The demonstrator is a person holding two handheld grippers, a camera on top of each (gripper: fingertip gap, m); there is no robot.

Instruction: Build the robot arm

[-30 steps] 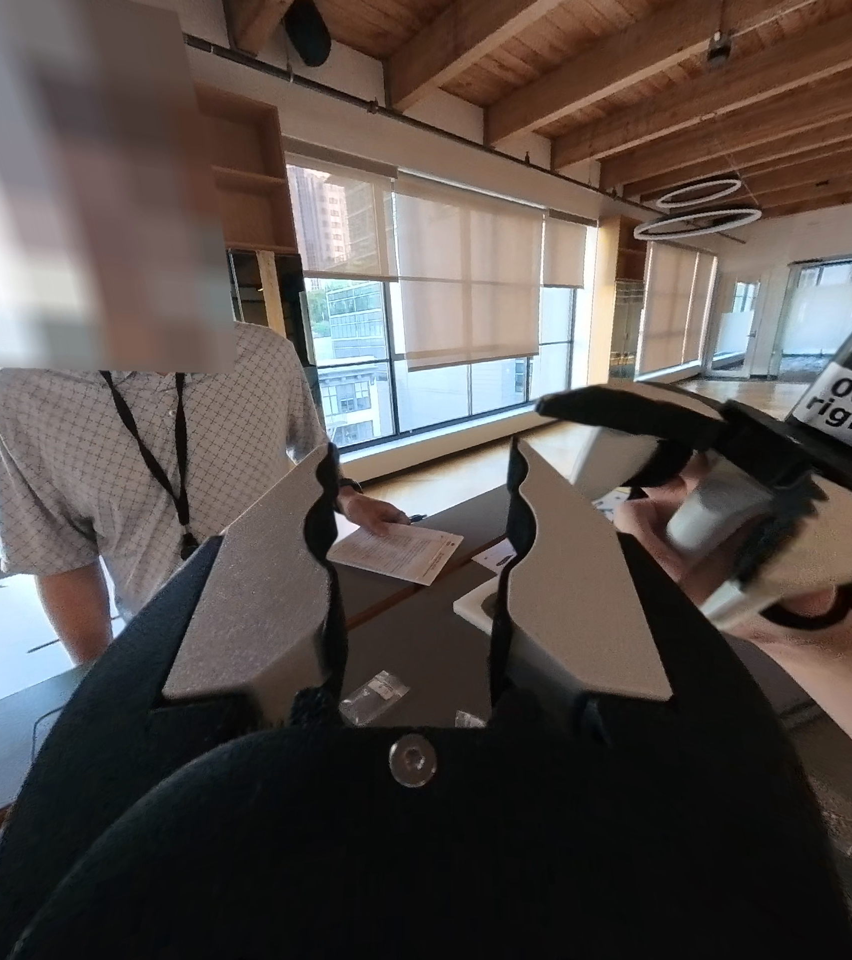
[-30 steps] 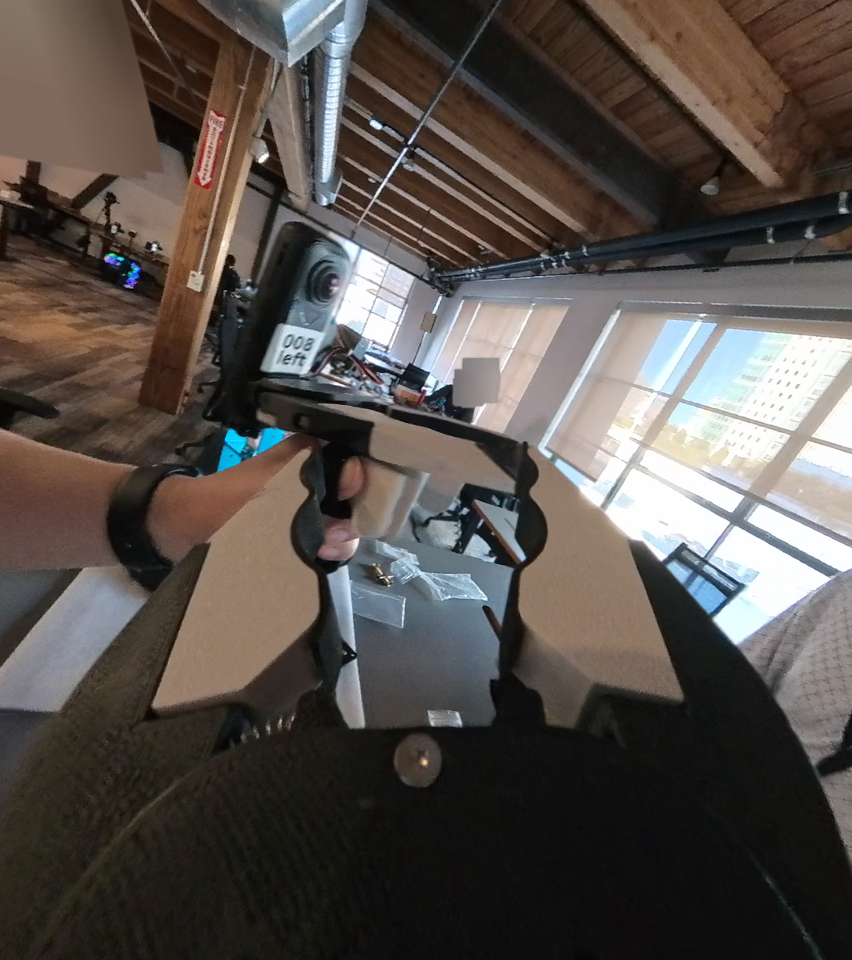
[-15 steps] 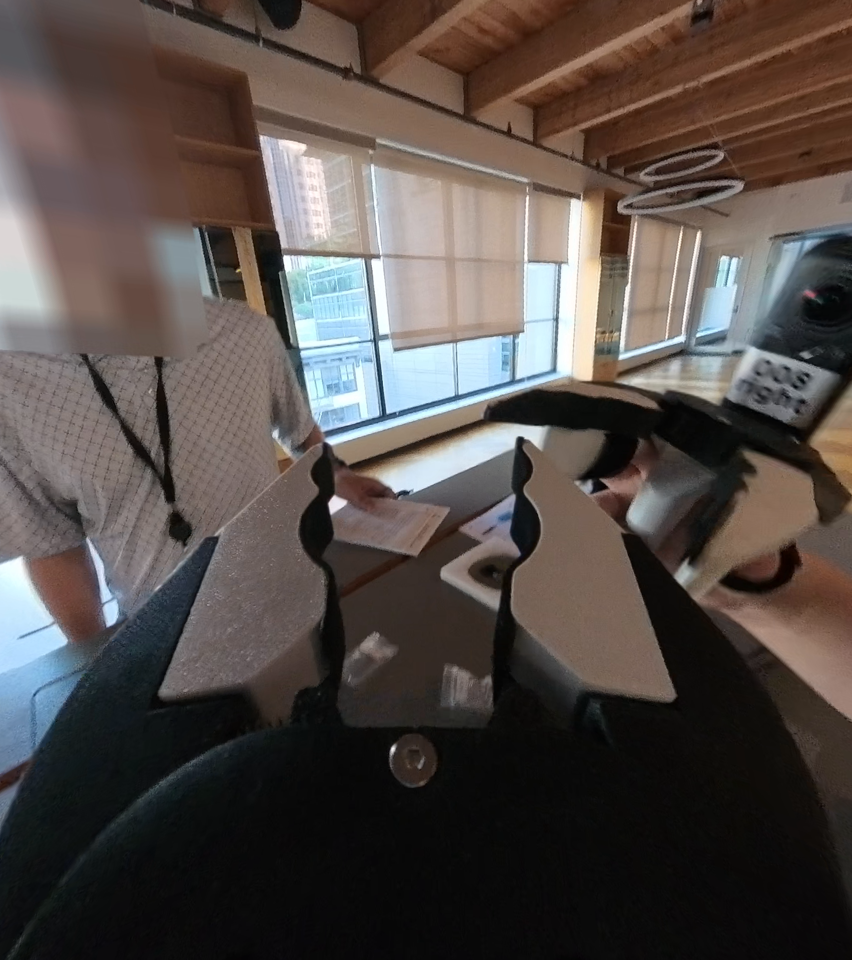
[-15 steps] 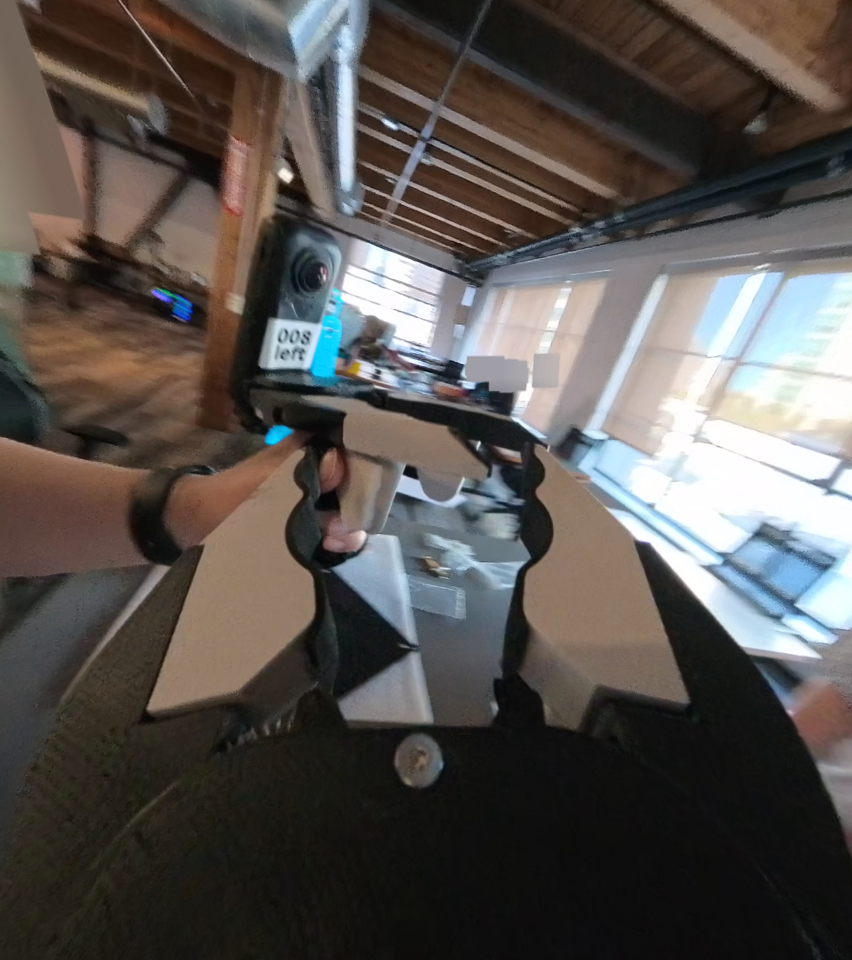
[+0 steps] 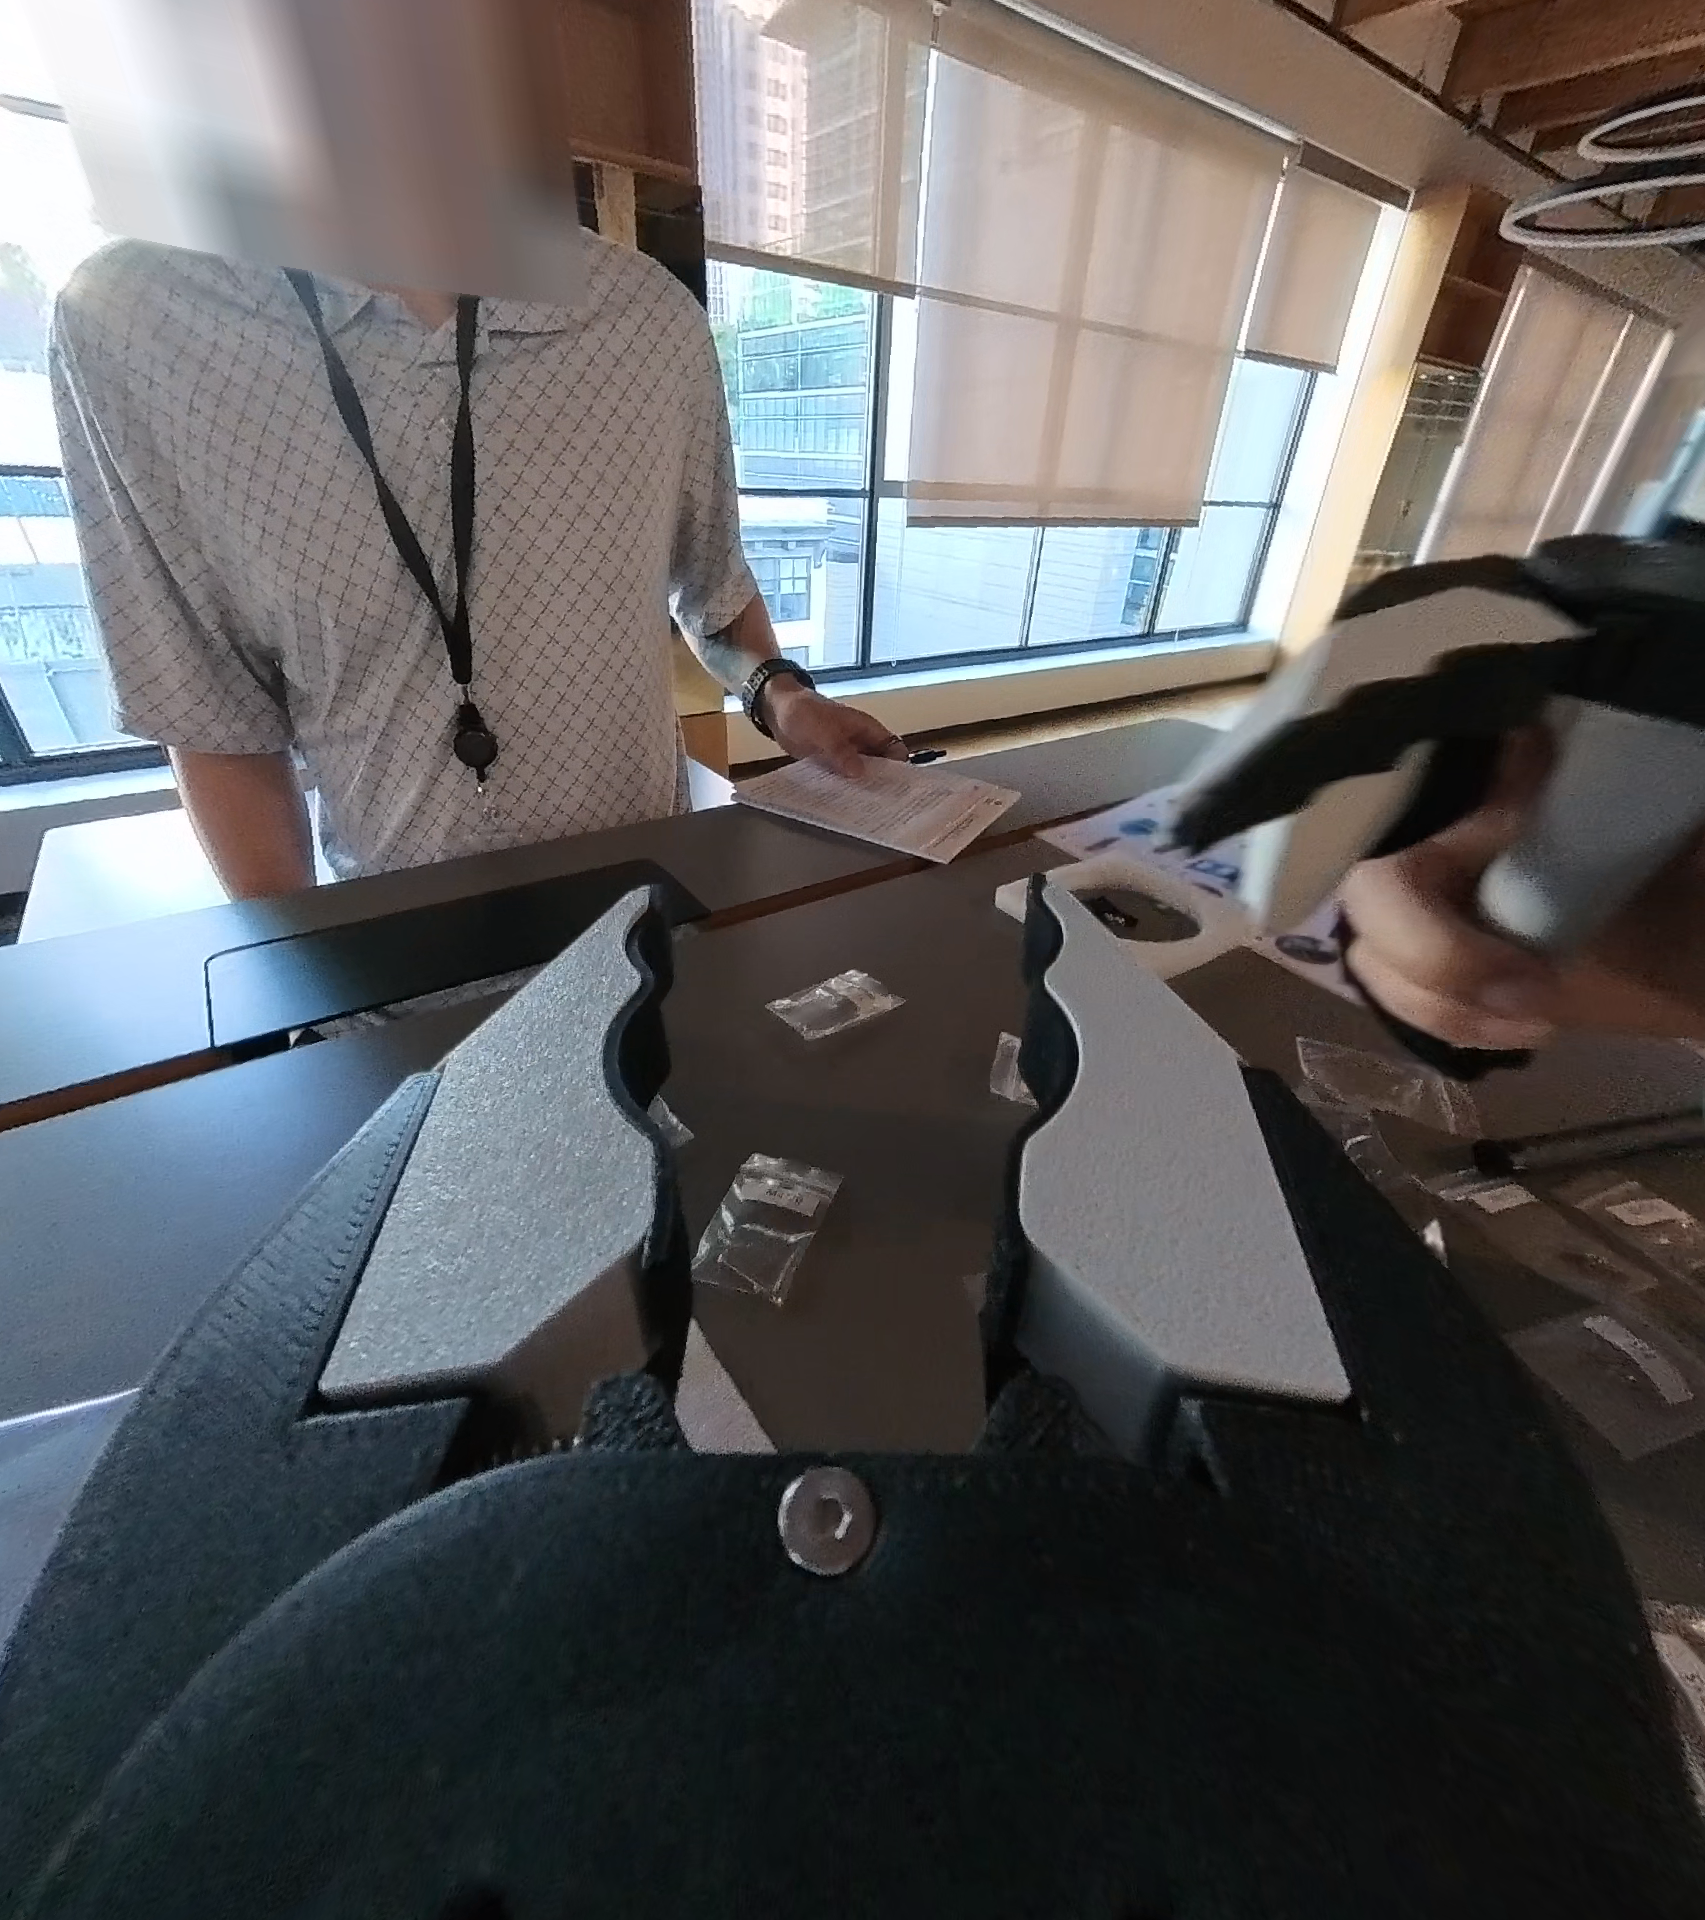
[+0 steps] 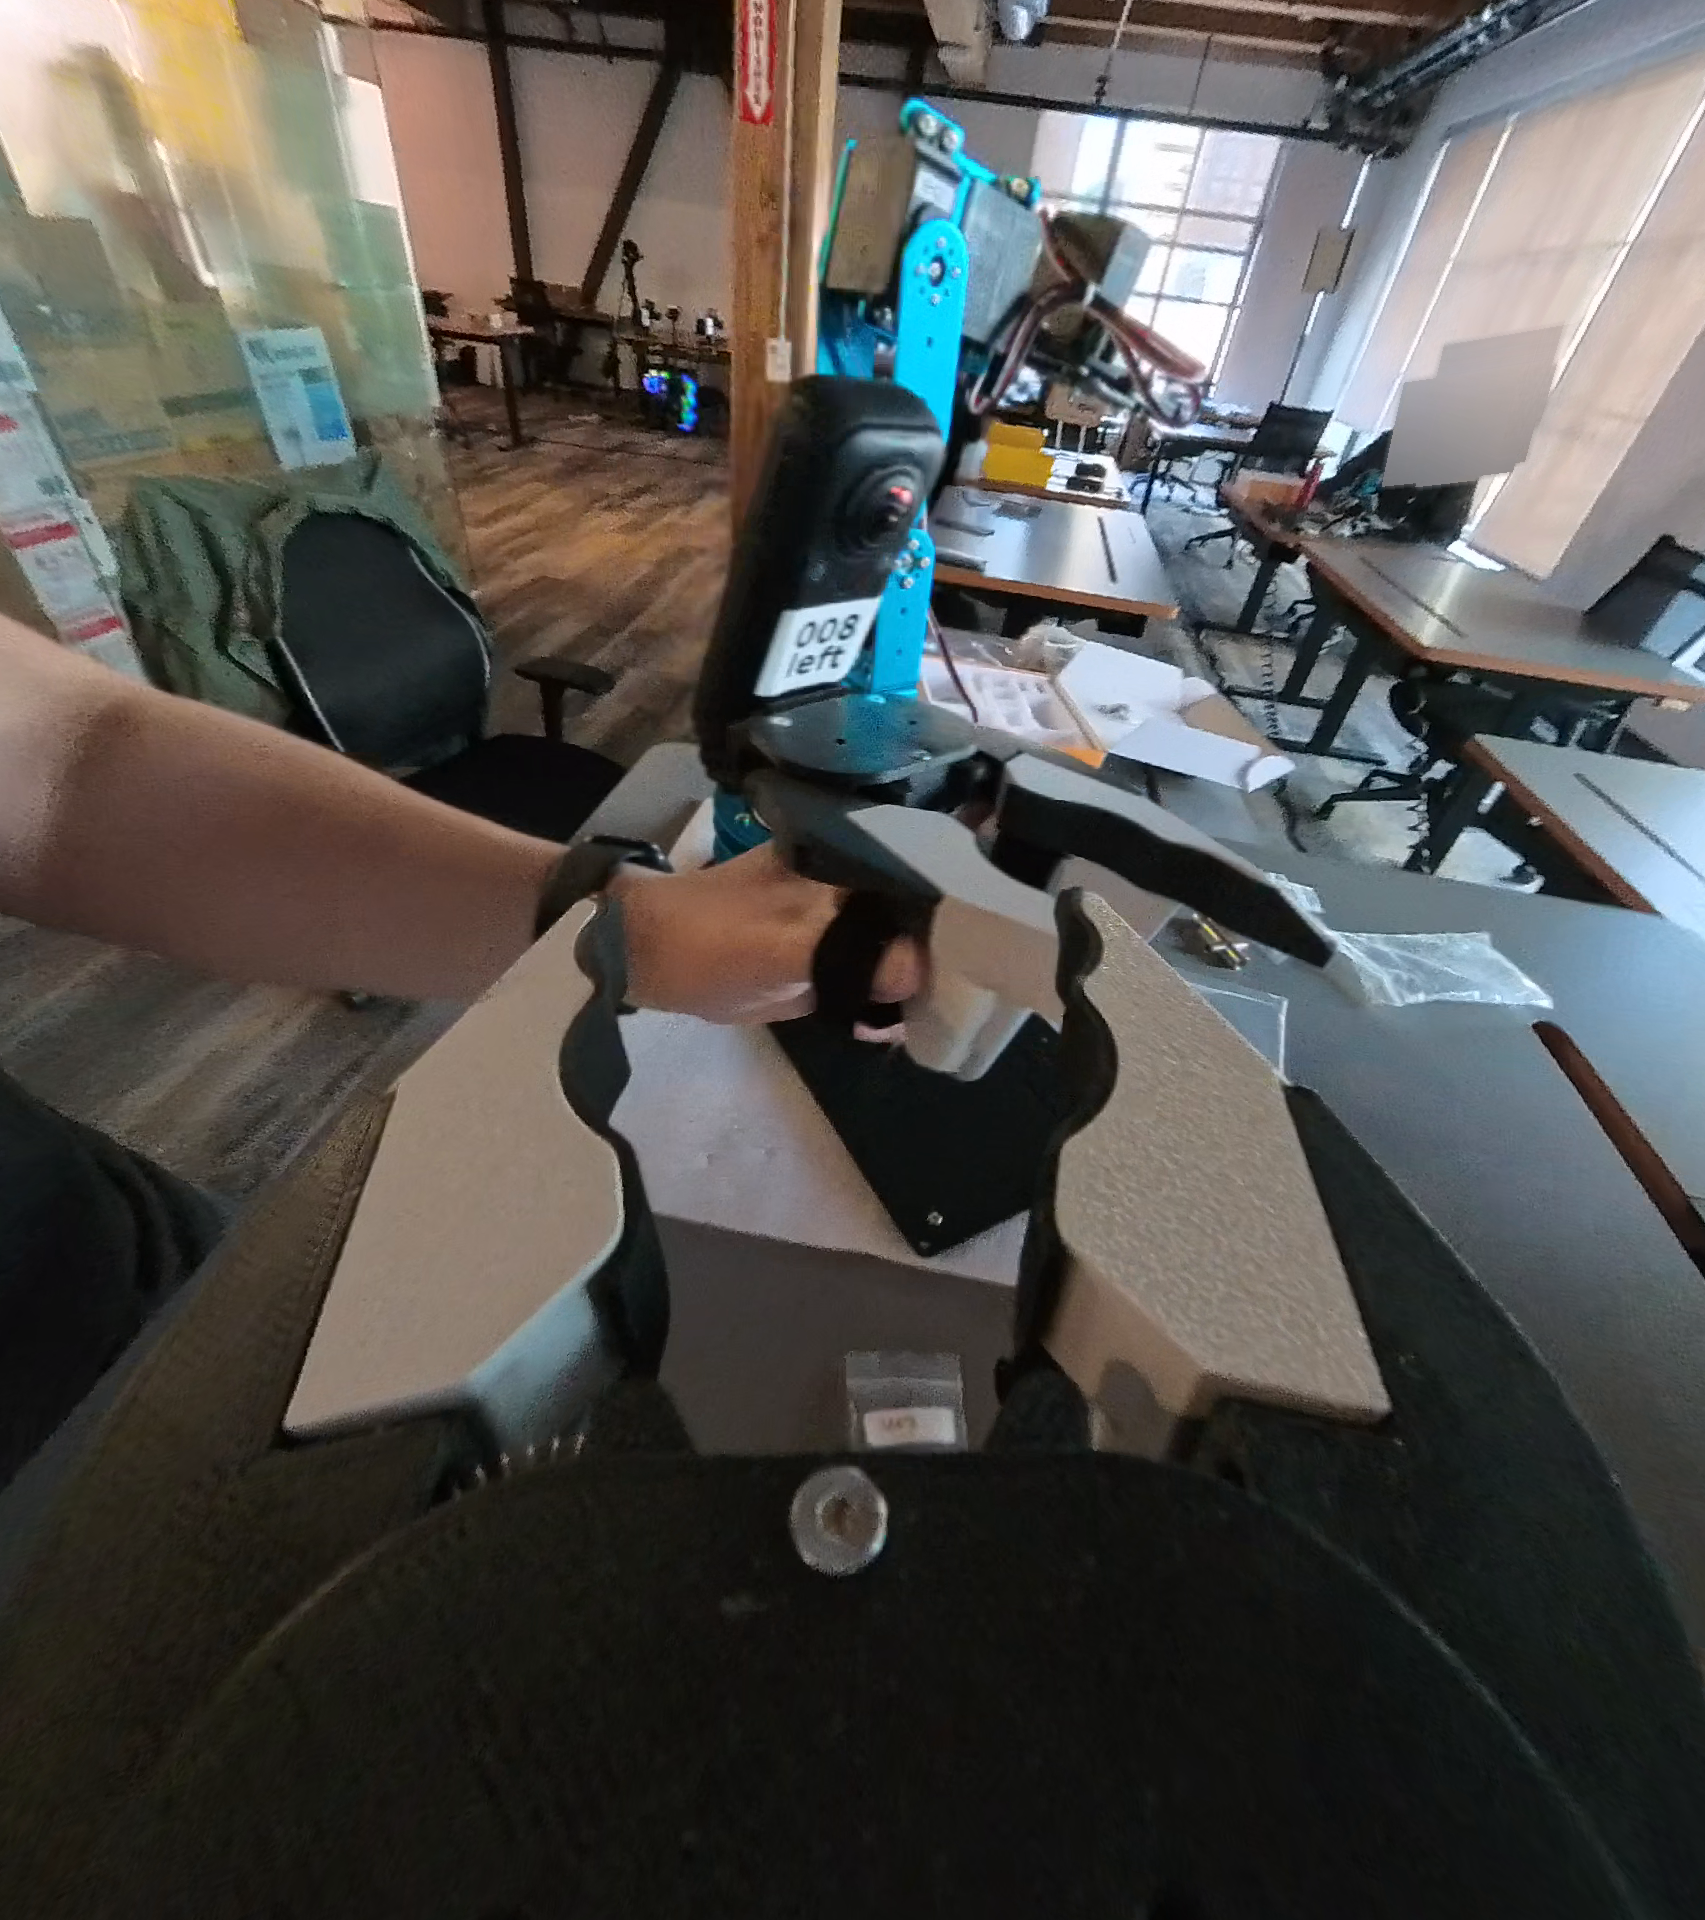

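In the left wrist view, a person in a patterned shirt [image 5: 391, 520] stands at upper left behind a dark table [image 5: 100, 1226], one hand on a paper sheet [image 5: 879, 805]. At frame centre the left gripper [image 5: 843, 925] hangs above the table, its tongs apart and empty, a small clear bag [image 5: 770, 1226] lying between them on the tabletop. More clear bags [image 5: 1648, 1371] lie at lower right. At right the right gripper [image 5: 1347, 727] is held in a hand.

In the right wrist view, its tongs stand apart and empty, above a grey box [image 6: 765, 1153].
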